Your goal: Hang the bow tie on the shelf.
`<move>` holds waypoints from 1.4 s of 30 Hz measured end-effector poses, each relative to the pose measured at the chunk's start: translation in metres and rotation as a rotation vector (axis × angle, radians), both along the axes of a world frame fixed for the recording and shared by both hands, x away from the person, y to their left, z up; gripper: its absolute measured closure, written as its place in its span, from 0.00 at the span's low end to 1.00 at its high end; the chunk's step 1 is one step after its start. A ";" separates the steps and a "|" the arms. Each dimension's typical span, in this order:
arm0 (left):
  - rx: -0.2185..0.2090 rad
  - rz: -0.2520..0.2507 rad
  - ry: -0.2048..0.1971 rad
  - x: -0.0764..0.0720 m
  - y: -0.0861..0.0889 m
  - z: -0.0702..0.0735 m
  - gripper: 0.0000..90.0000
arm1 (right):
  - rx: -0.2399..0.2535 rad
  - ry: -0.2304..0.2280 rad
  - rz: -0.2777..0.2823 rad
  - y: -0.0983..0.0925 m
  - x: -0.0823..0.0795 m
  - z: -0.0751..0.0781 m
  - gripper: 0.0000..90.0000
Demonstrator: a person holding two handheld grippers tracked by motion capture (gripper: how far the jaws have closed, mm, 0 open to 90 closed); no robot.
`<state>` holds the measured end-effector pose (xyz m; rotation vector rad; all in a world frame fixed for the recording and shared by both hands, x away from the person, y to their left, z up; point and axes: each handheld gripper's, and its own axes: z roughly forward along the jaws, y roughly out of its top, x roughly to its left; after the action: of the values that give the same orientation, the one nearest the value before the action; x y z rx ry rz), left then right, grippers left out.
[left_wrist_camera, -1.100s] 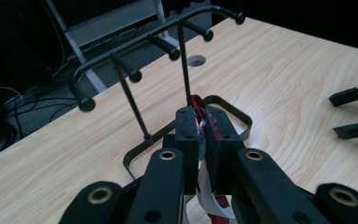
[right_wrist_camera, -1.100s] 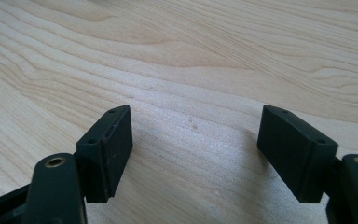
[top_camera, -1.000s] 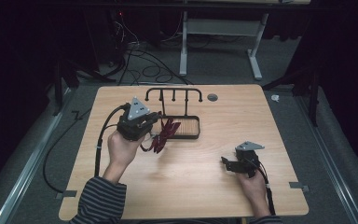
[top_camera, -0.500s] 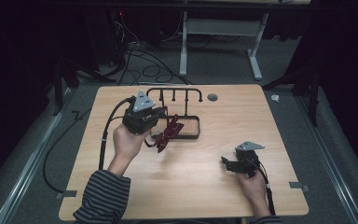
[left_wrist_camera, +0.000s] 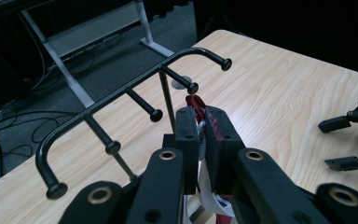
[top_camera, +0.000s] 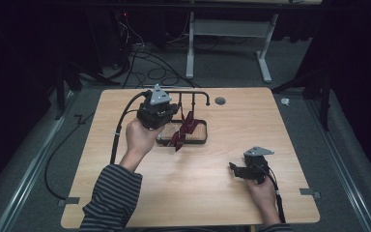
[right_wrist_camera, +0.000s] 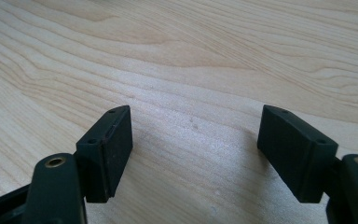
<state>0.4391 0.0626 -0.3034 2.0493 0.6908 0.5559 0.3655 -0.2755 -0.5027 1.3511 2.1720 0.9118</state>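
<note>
Left claw (left_wrist_camera: 202, 122) is clamped shut on a dark red strap (top_camera: 182, 131), the cloth pinched flat between its two pads; a pale stretch of the same strap shows between the claw's arms in the left gripper view. Held in the person's left hand (top_camera: 137, 137), the claw hovers over the back half of the bench (top_camera: 212, 193), just beside the black peg rack (left_wrist_camera: 121, 95). The rack's rail with its four knobbed pegs stands on a shallow wooden base (top_camera: 199, 137) near the middle of the back edge. The strap's loose end hangs down to that base. Right claw (right_wrist_camera: 193, 154) rests near the front right corner of the bench, well apart from the rack, its jaws spread wide over bare wood with nothing between them.
</note>
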 end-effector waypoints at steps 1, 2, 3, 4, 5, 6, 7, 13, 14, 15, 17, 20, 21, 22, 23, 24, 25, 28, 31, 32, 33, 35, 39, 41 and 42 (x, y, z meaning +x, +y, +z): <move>-0.001 -0.001 -0.002 0.001 -0.001 0.000 0.94 | 0.001 0.000 0.000 0.000 0.000 0.000 0.31; -0.003 -0.002 0.002 0.002 -0.002 0.001 0.94 | 0.000 0.000 0.000 0.000 0.000 0.000 0.31; -0.002 -0.002 0.004 0.004 -0.003 0.001 0.94 | 0.001 0.002 -0.001 0.000 0.000 0.000 0.31; 0.000 0.000 0.001 0.005 -0.004 0.001 0.94 | 0.001 0.002 -0.002 0.000 0.000 0.000 0.31; 0.001 0.001 0.001 0.006 -0.004 0.002 0.94 | 0.001 0.002 -0.002 0.000 0.000 0.000 0.31; -0.001 0.003 -0.001 0.007 -0.005 0.002 0.94 | -0.001 0.002 -0.001 0.000 0.000 0.000 0.31; 0.000 0.004 0.000 0.009 -0.006 0.002 0.94 | -0.001 0.002 -0.001 0.000 0.000 0.000 0.31; 0.001 0.017 -0.005 0.016 -0.009 0.003 0.94 | 0.001 0.000 -0.001 0.000 0.000 0.000 0.31; 0.000 0.020 -0.006 0.018 -0.010 0.002 0.94 | 0.000 0.002 0.000 0.000 0.000 0.000 0.31; -0.001 0.021 -0.005 0.019 -0.010 0.002 0.94 | 0.000 0.002 0.000 0.000 0.000 0.000 0.31; -0.002 0.027 -0.004 0.021 -0.011 0.000 0.94 | 0.000 0.002 0.000 0.000 0.000 0.000 0.31; -0.002 0.038 -0.002 0.026 -0.012 -0.004 0.94 | 0.000 0.002 0.003 0.000 0.000 0.000 0.31; -0.005 0.044 -0.002 0.028 -0.013 -0.004 0.94 | -0.002 0.001 0.006 0.000 0.000 0.000 0.31; -0.010 0.049 0.000 0.031 -0.013 -0.005 0.94 | -0.003 0.001 0.008 0.001 0.000 0.000 0.31; -0.015 0.054 0.002 0.033 -0.013 -0.006 0.94 | -0.003 0.003 0.009 0.001 0.000 0.000 0.31; -0.018 0.058 0.005 0.035 -0.013 -0.006 0.94 | -0.003 0.001 0.010 0.001 0.000 0.000 0.31; -0.015 0.062 0.005 0.037 -0.013 -0.006 0.94 | -0.004 0.002 0.010 0.001 0.000 0.000 0.31; -0.004 0.069 0.004 0.041 -0.016 -0.007 0.94 | -0.004 0.002 0.010 0.001 0.000 0.000 0.31; 0.003 0.074 0.002 0.045 -0.019 -0.007 0.93 | -0.002 0.002 0.010 0.001 0.000 0.000 0.31; 0.002 0.078 0.001 0.046 -0.020 -0.007 0.93 | -0.004 0.002 0.010 0.001 0.000 0.000 0.31; 0.001 0.080 0.002 0.047 -0.020 -0.007 0.93 | -0.003 0.002 0.010 0.001 0.000 0.000 0.31; 0.005 0.083 0.005 0.049 -0.020 -0.007 0.93 | -0.003 0.002 0.010 0.001 0.000 0.000 0.31; 0.012 0.095 0.010 0.055 -0.019 -0.009 0.93 | -0.002 0.004 0.009 0.001 0.000 0.000 0.31; 0.014 0.104 0.015 0.057 -0.019 -0.011 0.93 | -0.002 0.002 0.010 0.001 0.000 0.000 0.31; 0.018 0.106 0.017 0.058 -0.019 -0.012 0.93 | -0.003 0.003 0.010 0.001 0.000 0.000 0.31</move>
<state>0.4972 0.0438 -0.3150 2.0445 0.8111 0.6083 0.3651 -0.2749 -0.5025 1.3422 2.1835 0.9098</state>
